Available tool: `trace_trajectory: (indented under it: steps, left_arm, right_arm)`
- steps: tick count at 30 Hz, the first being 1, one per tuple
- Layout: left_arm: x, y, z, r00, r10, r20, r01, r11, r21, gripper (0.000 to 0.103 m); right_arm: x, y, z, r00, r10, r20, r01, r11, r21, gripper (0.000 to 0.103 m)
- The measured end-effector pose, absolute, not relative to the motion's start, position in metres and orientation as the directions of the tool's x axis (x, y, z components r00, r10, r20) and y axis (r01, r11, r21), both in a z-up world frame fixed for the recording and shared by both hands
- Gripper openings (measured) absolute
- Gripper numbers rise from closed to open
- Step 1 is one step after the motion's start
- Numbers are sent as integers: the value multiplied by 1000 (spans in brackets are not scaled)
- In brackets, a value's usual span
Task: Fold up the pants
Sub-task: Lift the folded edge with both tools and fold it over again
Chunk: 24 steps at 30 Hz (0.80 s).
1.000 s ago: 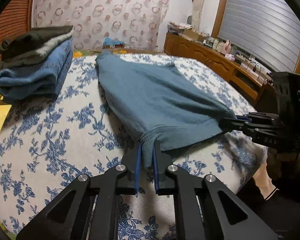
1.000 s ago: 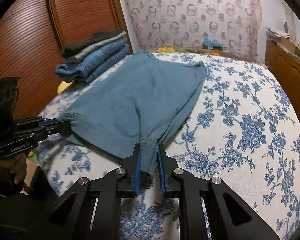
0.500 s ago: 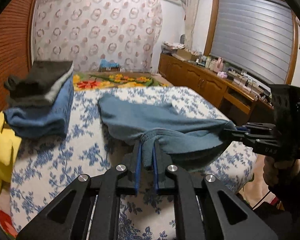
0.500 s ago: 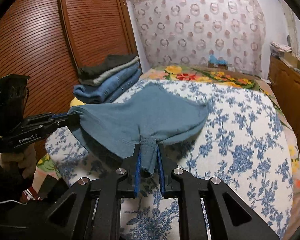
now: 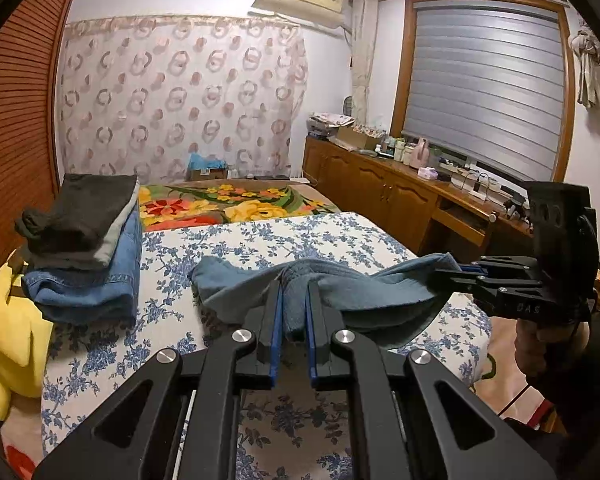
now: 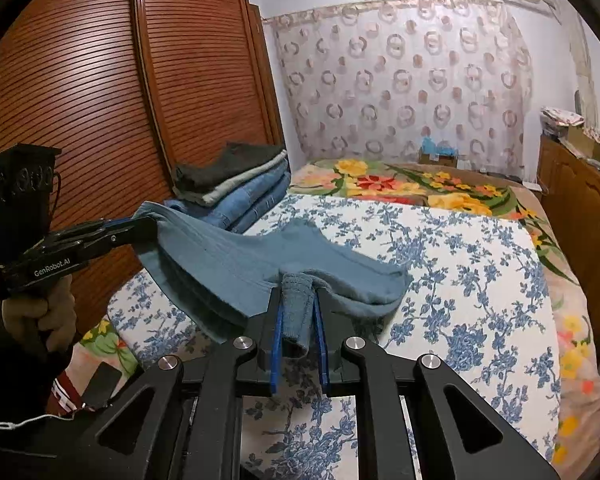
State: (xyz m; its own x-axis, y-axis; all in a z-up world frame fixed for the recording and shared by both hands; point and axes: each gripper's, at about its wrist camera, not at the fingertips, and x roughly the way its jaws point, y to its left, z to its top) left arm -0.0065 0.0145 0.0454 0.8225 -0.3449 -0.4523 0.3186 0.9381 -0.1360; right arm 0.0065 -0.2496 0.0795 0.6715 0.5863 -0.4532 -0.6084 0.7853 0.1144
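Lifted since the earlier frames, the near edge of the blue pants (image 5: 364, 284) now hangs in the air between two claws, where a second ago the cloth lay spread flat on the bed. Its far end rests on the blue-flowered bedspread (image 5: 308, 236), bunched into a low hump, and the span between the two grips sags in the middle. Left claw (image 5: 294, 316): together, clamped on a gathered corner of the pants. Right claw (image 6: 298, 320): likewise together, clamped on the other corner, a roll of fabric standing between its blue pads. Each claw appears in the other's view, gripping its end of the same edge, with a hand (image 6: 40, 316) around the left handle.

Progress, as judged from these views: one fold is in hand, the near edge raised and ready to be carried toward the far end; laying it down, smoothing and any further fold remain. How many folds the garment already carries cannot be told.

Beside the pants, near the wardrobe (image 6: 100, 100), stands a pile of folded clothes (image 5: 88, 248), apparently finished work and the likely destination. A yellow plush toy (image 5: 12, 332) lies beside it at the bed's edge.
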Motion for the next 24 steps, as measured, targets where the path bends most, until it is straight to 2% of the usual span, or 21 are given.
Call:
trace_trajectory:
  steps: [5,16,24]
  left_arm:
    - [-7,16,41,820,-347,-456,321,937,-136,11]
    - [35,18,16,791,-305,-530,272,952,-142,11]
    - [67,15,22,808,-285,-515,245,959,-146,11]
  right_arm:
    - [0,-254,81,673,596,-438,-616,779,113,14]
    - [48,-238,65,658,567,-496,-583,800,140,13]
    - [88,-222,66,678,539,-500,-548,824,145,13]
